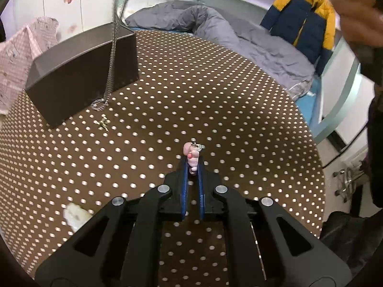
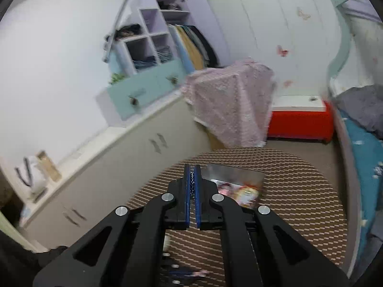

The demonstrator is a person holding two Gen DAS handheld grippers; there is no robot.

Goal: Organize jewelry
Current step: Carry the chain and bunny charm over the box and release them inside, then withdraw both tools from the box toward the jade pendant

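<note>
My left gripper (image 1: 193,158) is shut on a pink beaded piece of jewelry (image 1: 192,157) with a small silver charm at its tip, held above the polka-dot table (image 1: 215,100). A silver chain (image 1: 112,47) hangs down from above, its lower end coiled on the table in front of the dark jewelry box (image 1: 81,71). A small gold charm (image 1: 102,124) lies near it. My right gripper (image 2: 191,178) is raised high and shut on the chain's top (image 2: 191,183), which shows as dark links between the blue pads. The box (image 2: 235,181) is below it, open, with a colourful lining.
A white crumpled object (image 1: 75,215) lies on the table at the left. A bed with a grey duvet (image 1: 239,35) is behind the table. A pink covered item (image 2: 229,100), a red box (image 2: 299,122) and cabinets (image 2: 107,155) stand around.
</note>
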